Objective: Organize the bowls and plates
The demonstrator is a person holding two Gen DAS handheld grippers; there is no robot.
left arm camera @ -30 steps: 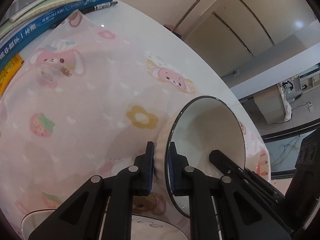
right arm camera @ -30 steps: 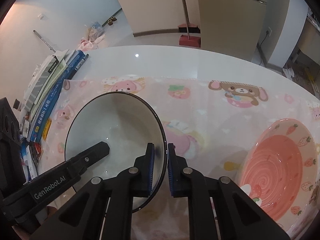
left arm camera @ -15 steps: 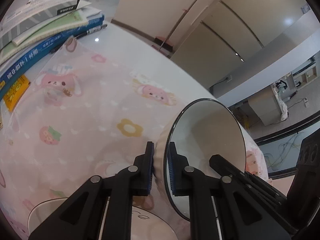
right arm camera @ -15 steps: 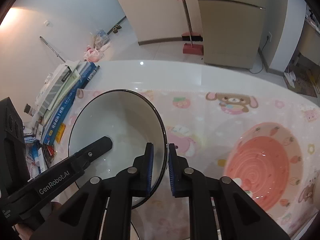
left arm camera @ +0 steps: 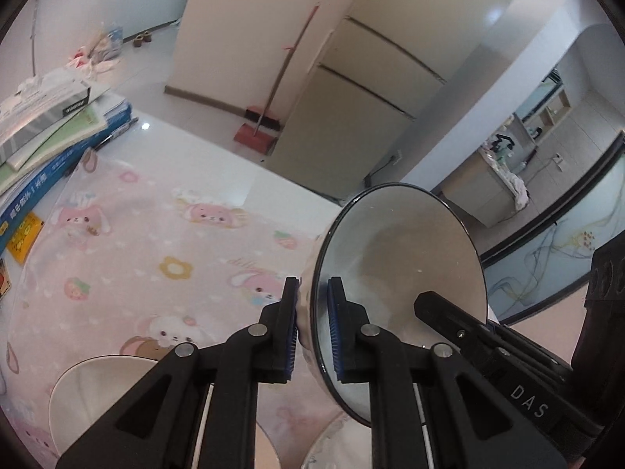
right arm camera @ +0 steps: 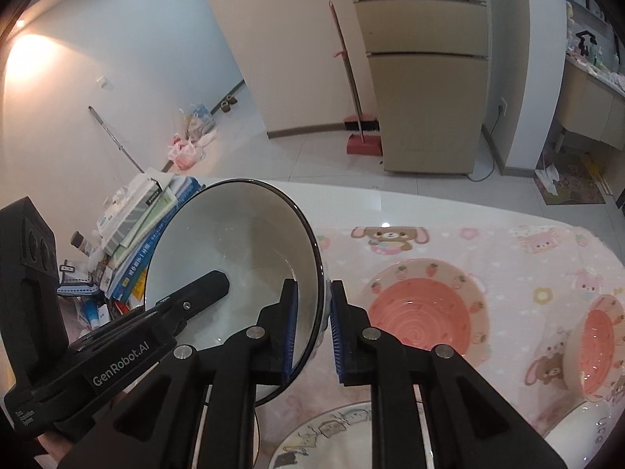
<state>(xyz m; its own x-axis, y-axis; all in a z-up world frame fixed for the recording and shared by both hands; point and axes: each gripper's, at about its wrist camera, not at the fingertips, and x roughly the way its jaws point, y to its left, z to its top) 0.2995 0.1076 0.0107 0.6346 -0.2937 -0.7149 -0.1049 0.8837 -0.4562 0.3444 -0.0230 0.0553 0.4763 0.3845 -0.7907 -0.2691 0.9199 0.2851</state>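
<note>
A white bowl with a dark rim [left arm camera: 398,258] [right arm camera: 238,250] is held in the air above the table, tilted on its side. My left gripper [left arm camera: 312,328] is shut on one side of its rim and my right gripper [right arm camera: 314,326] is shut on the opposite side. Each gripper's finger shows inside the bowl in the other's view. A pink spiral plate with strawberries [right arm camera: 420,312] lies on the pink cloth to the right. A small pink bowl [right arm camera: 595,336] stands at the far right. White dishes sit below the grippers [left arm camera: 97,394] [right arm camera: 332,441].
A pink cartoon tablecloth [left arm camera: 136,258] covers the white table [right arm camera: 429,207]. A stack of books [left arm camera: 50,133] lies at the table's left edge. A fridge [right arm camera: 425,70] and a broom with red dustpan [right arm camera: 361,133] stand beyond the table.
Both grippers have lifted the white bowl higher off the cloth; more of the room and the pink dishes have come into view. Both grips stay shut.
</note>
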